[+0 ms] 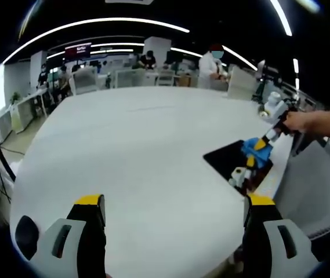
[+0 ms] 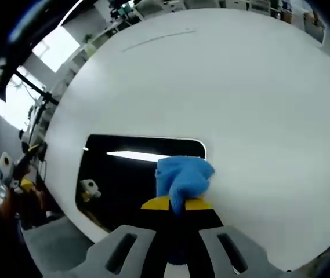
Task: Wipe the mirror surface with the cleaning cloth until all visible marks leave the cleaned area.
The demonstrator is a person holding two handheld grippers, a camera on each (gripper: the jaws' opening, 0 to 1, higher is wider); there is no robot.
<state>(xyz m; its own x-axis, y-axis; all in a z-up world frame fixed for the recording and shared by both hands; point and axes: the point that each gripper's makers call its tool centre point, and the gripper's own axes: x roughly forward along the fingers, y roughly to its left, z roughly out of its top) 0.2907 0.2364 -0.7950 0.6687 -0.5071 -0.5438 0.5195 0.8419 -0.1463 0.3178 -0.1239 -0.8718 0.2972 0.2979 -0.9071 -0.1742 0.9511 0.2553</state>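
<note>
Blue, soft cleaning cloth [image 2: 183,180] is bunched and clamped between the yellow-tipped jaws of the right gripper [image 2: 176,204], pressed onto the dark, glossy rectangular mirror with rounded corners [image 2: 124,174] that lies flat just ahead of it. A bright light strip reflects in the glass. Smooth white desk [image 2: 240,87] spreads bare around the mirror on its far sides.

From the left gripper [image 1: 173,202], jaws wide apart and holding nothing, the mirror [image 1: 225,157] lies ahead to the right near the desk [image 1: 136,145] edge, with the cloth [image 1: 256,150] on it and a hand [image 1: 304,120] behind. Chairs, desks and people stand well beyond.
</note>
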